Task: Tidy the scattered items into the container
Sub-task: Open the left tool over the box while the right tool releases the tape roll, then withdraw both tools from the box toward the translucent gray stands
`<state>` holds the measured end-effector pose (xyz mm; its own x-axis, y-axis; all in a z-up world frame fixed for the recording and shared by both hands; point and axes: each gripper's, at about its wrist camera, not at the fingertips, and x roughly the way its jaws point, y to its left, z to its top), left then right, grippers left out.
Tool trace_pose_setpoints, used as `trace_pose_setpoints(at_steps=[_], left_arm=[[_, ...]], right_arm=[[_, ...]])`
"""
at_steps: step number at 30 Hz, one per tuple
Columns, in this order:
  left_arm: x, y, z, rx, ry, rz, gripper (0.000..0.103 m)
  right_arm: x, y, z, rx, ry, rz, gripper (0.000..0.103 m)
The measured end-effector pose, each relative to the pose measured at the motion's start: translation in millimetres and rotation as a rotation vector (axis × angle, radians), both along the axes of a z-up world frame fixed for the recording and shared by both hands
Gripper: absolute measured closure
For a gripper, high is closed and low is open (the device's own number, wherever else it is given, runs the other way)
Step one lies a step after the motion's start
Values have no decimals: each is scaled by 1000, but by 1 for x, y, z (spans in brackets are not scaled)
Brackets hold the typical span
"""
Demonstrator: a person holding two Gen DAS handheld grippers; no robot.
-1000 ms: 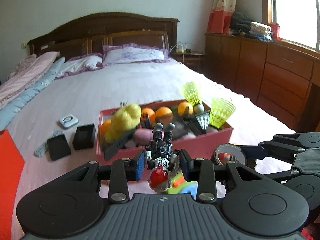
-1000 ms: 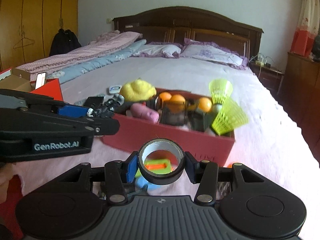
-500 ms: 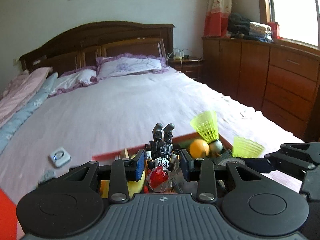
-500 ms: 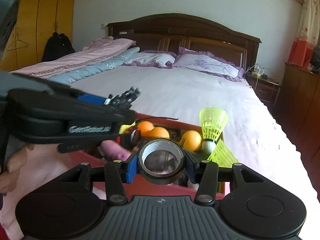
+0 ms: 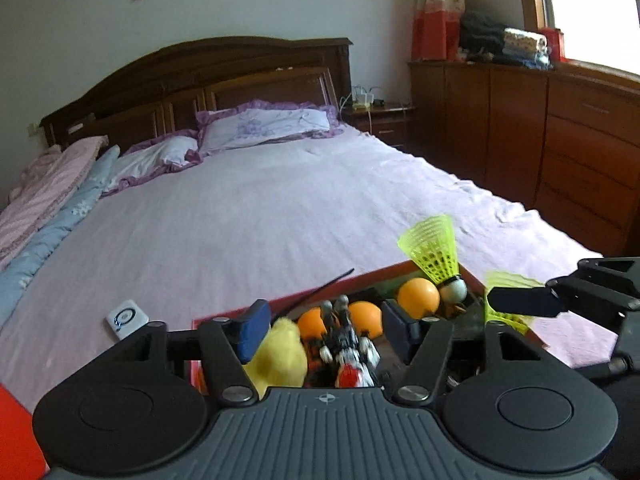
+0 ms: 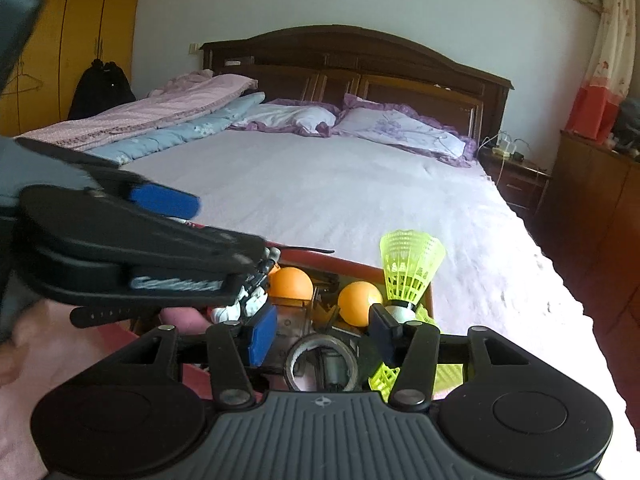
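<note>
The red box [image 5: 404, 271] near the foot edge of the bed [image 5: 280, 200] already holds balls, shuttlecocks, a robot figure [image 5: 348, 354] and a tape roll [image 6: 322, 364]. Both the left gripper [image 5: 326, 330] and right gripper [image 6: 322, 332] hover over it, jaws spread and empty. A small white device [image 5: 127, 317] lies outside on the sheet.
</note>
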<state>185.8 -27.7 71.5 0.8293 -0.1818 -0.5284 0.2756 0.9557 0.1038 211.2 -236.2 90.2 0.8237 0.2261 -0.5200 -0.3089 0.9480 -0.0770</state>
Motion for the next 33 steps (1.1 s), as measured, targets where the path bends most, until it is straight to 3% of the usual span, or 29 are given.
trace_pose_setpoints(at_steps=[5,13,20,24,33], left_arm=[[-48,10,3,26,-13,-16,30],[-126,13,-14,84,13,-26,18],[-176,17,-50,101,131,42,13],[-192,32,-69,95,212,82,12],[-195,62,-75,18,265,162,11]], right_arm=[[-32,-10,2,26,-8,-12,48],[-102,-30,-21,3,83,-13,45],[-145,-21,-54,-12,204,66,39],[-154,-2,-65,-44,225,152,31],[-126,22,-88,-70,307,225,28]])
